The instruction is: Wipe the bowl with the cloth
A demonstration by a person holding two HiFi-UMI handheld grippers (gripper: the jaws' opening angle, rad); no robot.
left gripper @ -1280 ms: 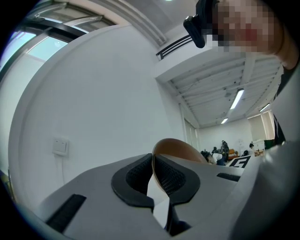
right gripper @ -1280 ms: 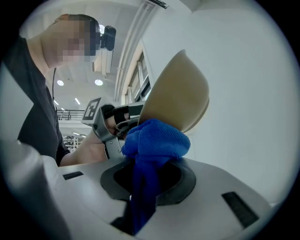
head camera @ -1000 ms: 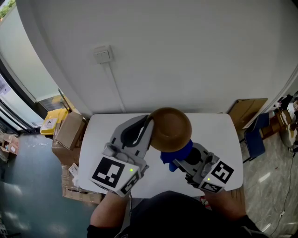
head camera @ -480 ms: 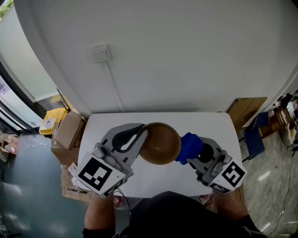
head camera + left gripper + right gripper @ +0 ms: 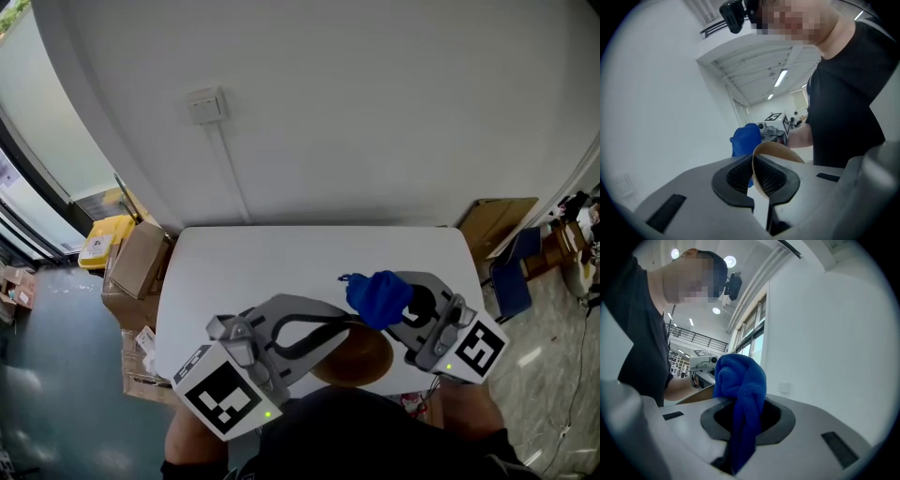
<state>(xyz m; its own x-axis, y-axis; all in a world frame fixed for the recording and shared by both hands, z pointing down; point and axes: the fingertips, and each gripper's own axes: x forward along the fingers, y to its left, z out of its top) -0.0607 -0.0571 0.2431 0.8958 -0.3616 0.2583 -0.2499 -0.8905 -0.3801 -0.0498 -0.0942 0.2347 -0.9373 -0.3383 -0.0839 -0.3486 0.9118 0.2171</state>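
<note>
- The left gripper (image 5: 345,326) is clenched on the rim of the brown bowl (image 5: 364,358) (one pad inside the rim, one outside).
- The bowl is over the near edge of the white table (image 5: 272,267), close to the person's body.
- The right gripper (image 5: 398,302) grasps the blue cloth (image 5: 378,294), which is bunched above its jaws.
- The cloth is just beside the bowl; I cannot tell whether they touch.

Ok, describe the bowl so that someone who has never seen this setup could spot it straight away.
Start at the white table and go to its near edge, close to the person. There the left gripper has its jaws shut on the rim of the bowl. It is the only brown, round, thin-walled thing there; the cloth next to it is blue and bunched.
</note>
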